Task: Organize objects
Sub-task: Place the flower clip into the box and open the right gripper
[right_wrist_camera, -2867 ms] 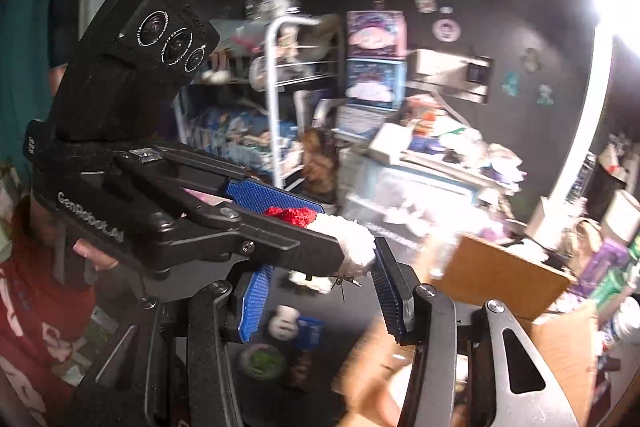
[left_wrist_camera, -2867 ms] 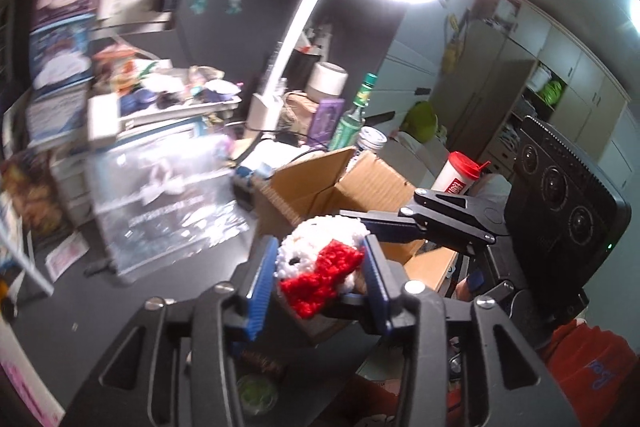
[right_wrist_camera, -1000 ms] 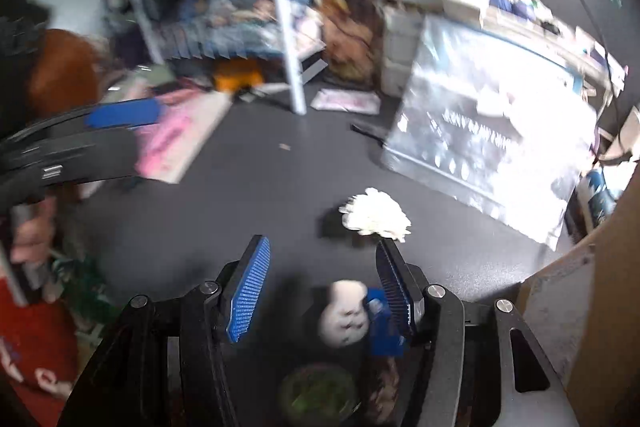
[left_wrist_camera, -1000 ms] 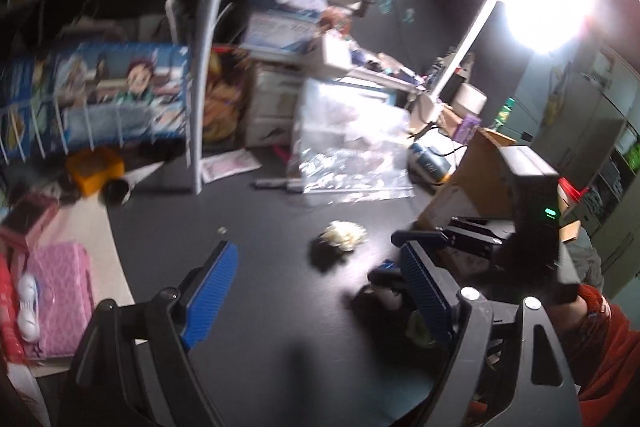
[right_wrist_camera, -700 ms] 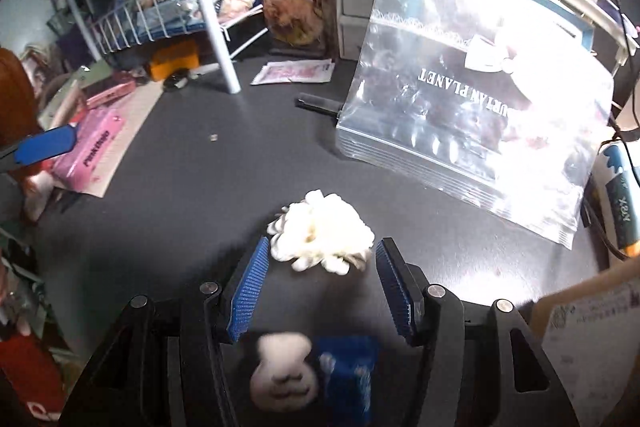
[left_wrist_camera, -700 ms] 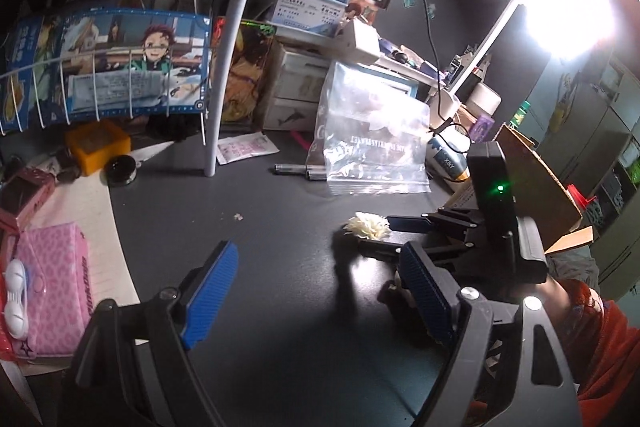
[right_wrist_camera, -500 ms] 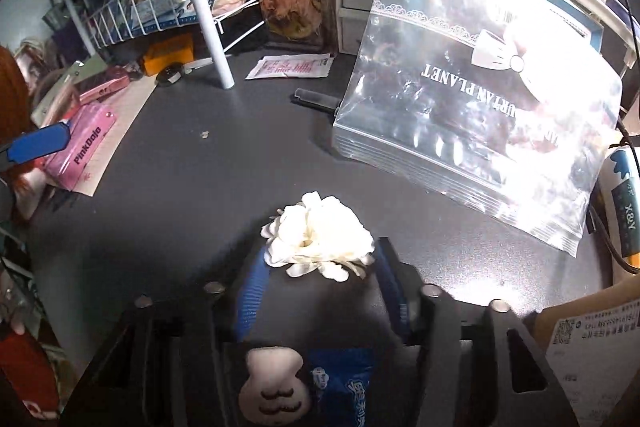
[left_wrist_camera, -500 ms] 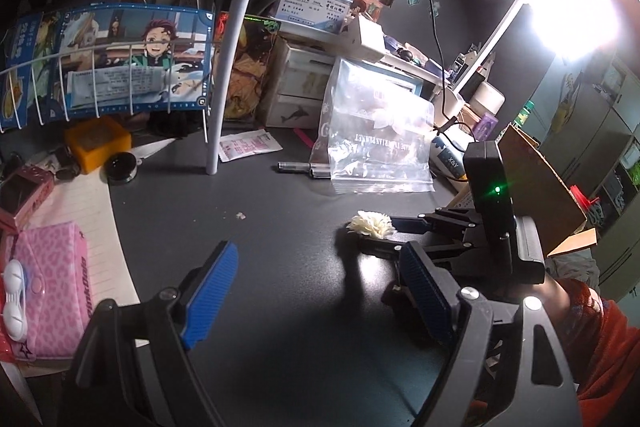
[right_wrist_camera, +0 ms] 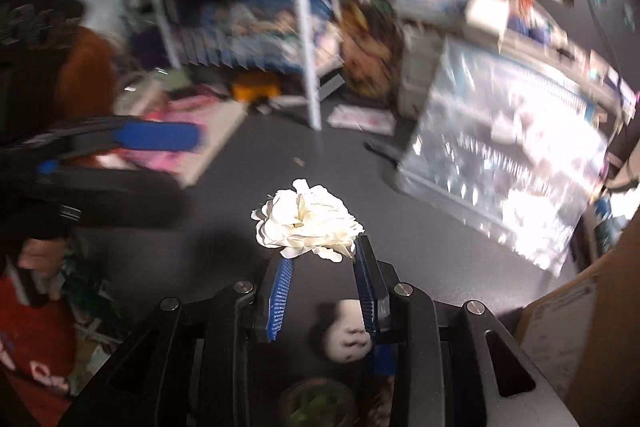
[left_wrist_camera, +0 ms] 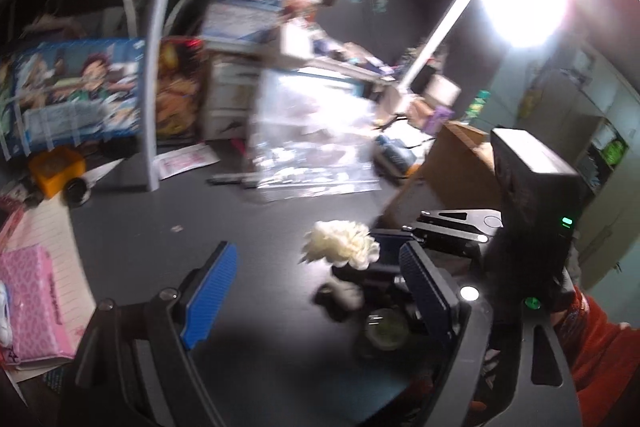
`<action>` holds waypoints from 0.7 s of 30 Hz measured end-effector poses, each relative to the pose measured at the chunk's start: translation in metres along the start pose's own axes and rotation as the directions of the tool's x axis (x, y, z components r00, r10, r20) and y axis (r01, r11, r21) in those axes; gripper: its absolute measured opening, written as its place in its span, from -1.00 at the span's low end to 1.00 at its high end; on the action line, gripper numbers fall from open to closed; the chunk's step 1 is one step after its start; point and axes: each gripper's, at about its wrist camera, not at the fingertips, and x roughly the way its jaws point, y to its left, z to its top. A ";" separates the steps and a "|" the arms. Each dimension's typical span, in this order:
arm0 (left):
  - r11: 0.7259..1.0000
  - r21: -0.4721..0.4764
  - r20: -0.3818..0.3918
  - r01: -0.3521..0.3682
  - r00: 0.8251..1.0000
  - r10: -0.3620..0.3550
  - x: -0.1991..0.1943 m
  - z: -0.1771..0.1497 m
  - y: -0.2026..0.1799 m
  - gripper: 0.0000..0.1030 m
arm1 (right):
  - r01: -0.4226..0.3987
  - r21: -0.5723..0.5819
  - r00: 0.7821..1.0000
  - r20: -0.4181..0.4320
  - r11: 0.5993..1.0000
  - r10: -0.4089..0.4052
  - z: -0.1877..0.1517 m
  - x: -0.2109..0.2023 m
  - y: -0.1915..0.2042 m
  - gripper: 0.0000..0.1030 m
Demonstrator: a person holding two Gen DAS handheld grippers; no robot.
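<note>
Light: dim overall, desk lamp blazing top right, heavy glare
Blur: motion smear across both views, background worst
Edges: fisheye bending, dark vignette corners

Soft cream cloth-petalled flower against ribbed blue pads; matt dark grey worktop; glossy crinkled clear plastic bag; dull brown cardboard box.

I see bare dark worktop open ahead of my left hand-held gripper. The pole and plastic bag wall off the far side, the box the right. My right hand-held gripper and the flower crowd the near right, with small items under them.
</note>
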 end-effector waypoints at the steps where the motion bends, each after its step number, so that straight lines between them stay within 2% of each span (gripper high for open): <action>1: 1.000 0.014 0.005 0.015 1.000 -0.015 -0.002 0.003 -0.010 0.56 | -0.002 -0.015 1.000 0.016 1.000 0.002 0.002 -0.009 0.004 -0.49; 5: 0.996 0.061 0.020 0.058 0.998 -0.059 -0.010 0.015 -0.040 0.35 | 0.009 -0.056 0.997 0.079 0.998 -0.004 0.006 -0.049 0.010 -0.49; 10: 0.990 0.119 0.016 0.073 0.997 -0.076 -0.008 0.032 -0.078 0.12 | 0.063 -0.078 0.987 0.151 0.995 -0.051 0.005 -0.090 0.005 -0.49; 15: 0.976 0.182 -0.009 0.115 0.993 -0.116 0.010 0.052 -0.120 -0.18 | 0.109 -0.057 0.978 0.186 0.992 -0.097 -0.003 -0.119 -0.018 -0.49; 21: 0.957 0.232 -0.065 0.175 0.984 -0.164 0.045 0.075 -0.164 -0.33 | 0.177 0.006 0.964 0.201 0.984 -0.175 -0.018 -0.152 -0.063 -0.49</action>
